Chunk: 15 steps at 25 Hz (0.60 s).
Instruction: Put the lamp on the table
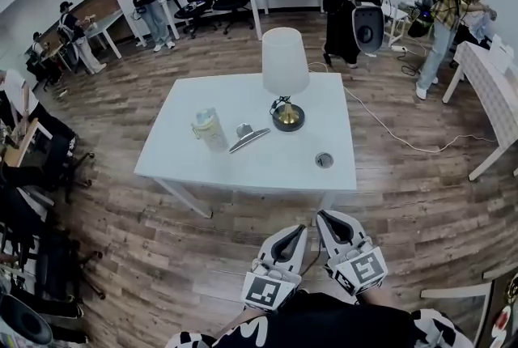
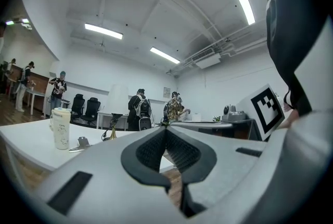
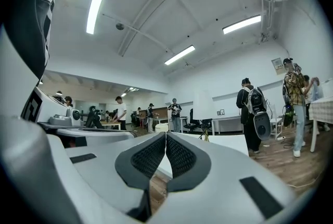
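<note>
Seemingly done: lamp [image 1: 285, 63] upright on desk [image 1: 243, 168], well ahead of left tongs [image 1: 296, 231] and right tongs [image 1: 325, 218]; both closed tight, holding nothing.

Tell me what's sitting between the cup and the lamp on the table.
In the head view, a small metal clip and a flat grey strip lie between the cup and the lamp.

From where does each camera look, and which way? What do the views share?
Head view: on the person's head, steeply down at the white rectangular table and white-shaded brass-based lamp; left gripper, right gripper show.
Left gripper view: on the left gripper, level toward the table; own shut jaws, right gripper's cube.
Right gripper view: on the right gripper, level; own shut jaws.
Shared: all show the lamp.
</note>
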Each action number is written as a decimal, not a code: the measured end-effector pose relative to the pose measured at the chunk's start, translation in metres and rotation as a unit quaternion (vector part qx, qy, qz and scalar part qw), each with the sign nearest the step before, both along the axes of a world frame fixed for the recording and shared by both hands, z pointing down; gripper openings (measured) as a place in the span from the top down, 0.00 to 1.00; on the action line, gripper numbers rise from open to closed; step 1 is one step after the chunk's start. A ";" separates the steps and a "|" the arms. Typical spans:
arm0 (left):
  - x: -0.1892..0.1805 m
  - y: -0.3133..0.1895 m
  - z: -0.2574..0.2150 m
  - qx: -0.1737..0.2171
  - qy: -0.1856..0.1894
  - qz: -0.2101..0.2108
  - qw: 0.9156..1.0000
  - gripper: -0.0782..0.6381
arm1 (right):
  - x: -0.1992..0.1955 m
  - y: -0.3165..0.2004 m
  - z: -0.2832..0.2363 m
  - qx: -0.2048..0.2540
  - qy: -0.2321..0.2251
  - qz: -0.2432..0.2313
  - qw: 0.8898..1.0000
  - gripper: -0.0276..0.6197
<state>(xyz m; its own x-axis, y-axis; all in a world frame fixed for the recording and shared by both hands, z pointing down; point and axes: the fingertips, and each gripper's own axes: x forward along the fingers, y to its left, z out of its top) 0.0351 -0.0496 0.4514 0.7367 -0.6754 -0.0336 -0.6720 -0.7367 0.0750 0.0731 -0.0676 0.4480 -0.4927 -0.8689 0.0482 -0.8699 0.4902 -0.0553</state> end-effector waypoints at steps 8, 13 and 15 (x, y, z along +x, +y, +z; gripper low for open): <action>0.006 0.005 -0.022 0.034 0.004 0.001 0.999 0.88 | 0.011 0.010 -0.017 0.013 0.004 0.011 1.000 0.93; 0.002 0.031 -0.022 0.030 -0.016 -0.002 0.999 0.89 | 0.009 0.023 -0.019 -0.001 -0.040 0.014 0.999 0.93; -0.003 0.033 -0.019 0.022 -0.009 -0.013 1.000 0.88 | 0.002 0.028 -0.010 -0.010 -0.046 0.003 0.999 0.93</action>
